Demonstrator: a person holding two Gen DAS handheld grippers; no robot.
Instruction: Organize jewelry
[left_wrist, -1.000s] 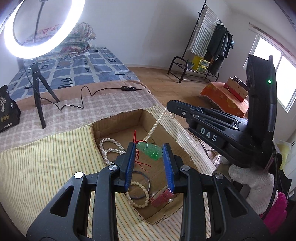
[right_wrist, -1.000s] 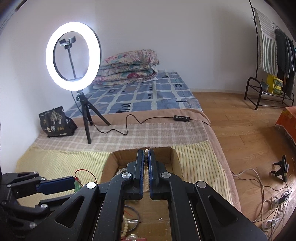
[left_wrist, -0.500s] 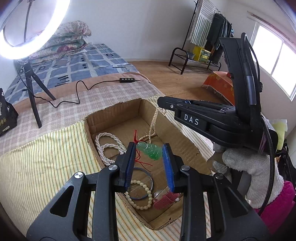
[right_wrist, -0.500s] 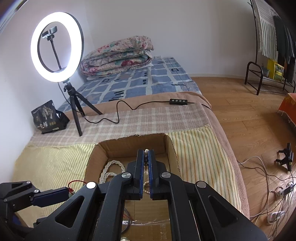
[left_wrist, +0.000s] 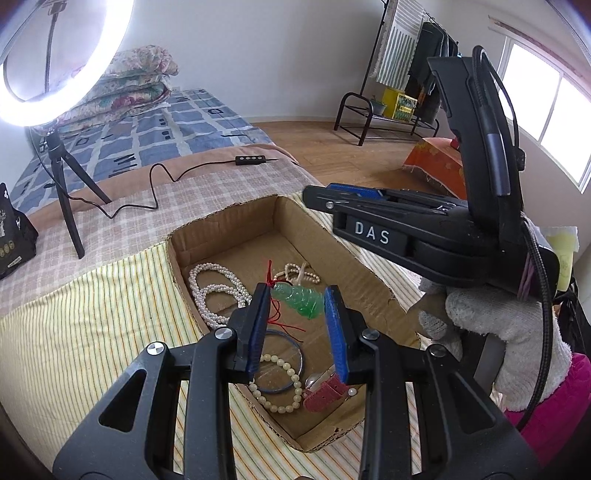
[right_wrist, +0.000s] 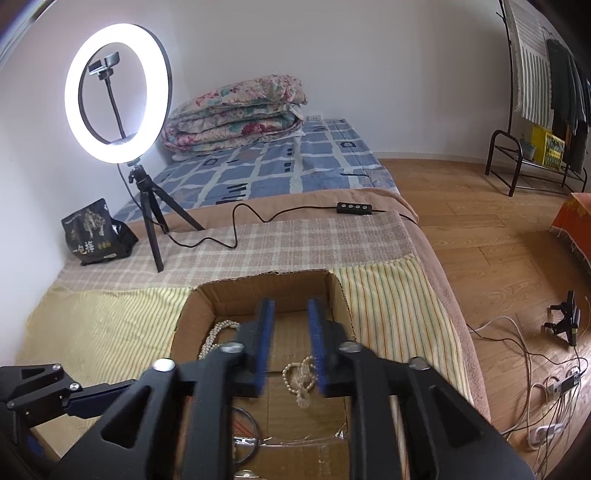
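Observation:
A cardboard box lies on the bed and holds jewelry. My left gripper is shut on a green pendant with a red cord, held above the box. My right gripper is open and empty over the box; it also shows in the left wrist view. A cream bead necklace lies bunched on the box floor below it, also seen in the left wrist view. A white pearl strand, a blue bangle, a cream bead bracelet and a red piece lie in the box.
A ring light on a tripod stands on the bed behind the box, its cable and remote trailing right. A black bag sits at left. Folded quilts lie at the back. Cables cross the wooden floor at right.
My right gripper opened and let go of the cream bead necklace, which dropped into the box. My left gripper kept hold of the green pendant.

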